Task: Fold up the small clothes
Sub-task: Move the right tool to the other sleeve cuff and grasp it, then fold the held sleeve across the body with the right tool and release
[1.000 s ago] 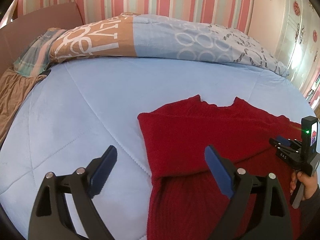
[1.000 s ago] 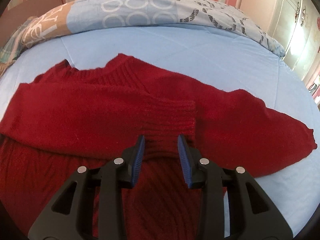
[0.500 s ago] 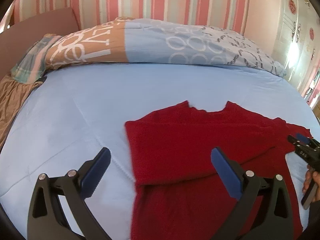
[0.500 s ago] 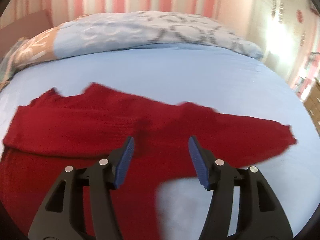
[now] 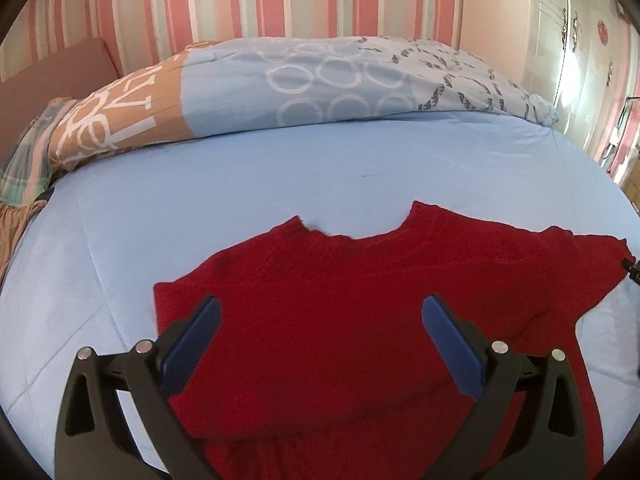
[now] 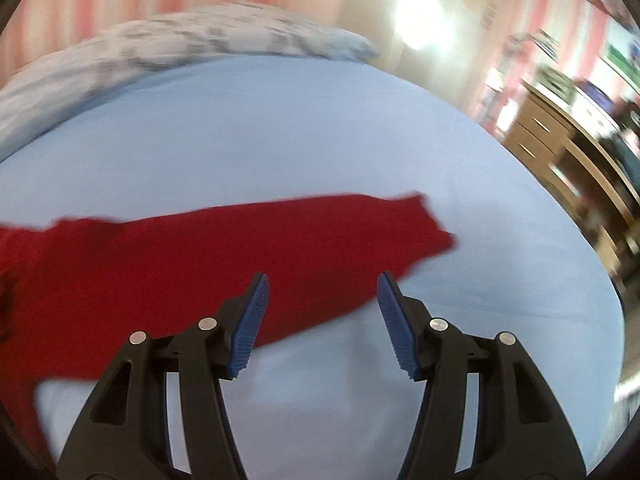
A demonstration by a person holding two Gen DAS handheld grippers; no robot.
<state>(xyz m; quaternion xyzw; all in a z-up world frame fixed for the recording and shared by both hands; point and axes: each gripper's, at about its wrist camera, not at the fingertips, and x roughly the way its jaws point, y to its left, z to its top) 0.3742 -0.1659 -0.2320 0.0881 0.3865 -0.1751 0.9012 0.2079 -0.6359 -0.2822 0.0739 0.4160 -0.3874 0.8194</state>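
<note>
A red knitted sweater point(image 5: 340, 304) lies flat on the light blue bed sheet point(image 5: 200, 200), neckline toward the pillows, one sleeve folded across its chest. My left gripper point(image 5: 318, 312) hovers over the folded part, jaws wide open and empty. In the right wrist view the other red sleeve point(image 6: 248, 248) stretches out to the right, its cuff lying on the sheet. My right gripper point(image 6: 322, 300) hangs above that sleeve's lower edge, open, with nothing pinched between its blue pads. This view is blurred by motion.
A patterned blue and tan duvet point(image 5: 280, 84) is bunched along the head of the bed under a striped wall. A plaid cloth point(image 5: 24, 160) lies at far left. Wooden drawers point(image 6: 560, 152) stand beyond the bed's right edge.
My right gripper let go of the folded sleeve's cuff, opened and swung right toward the outstretched sleeve. My left gripper widened and shifted right, over the sweater's chest.
</note>
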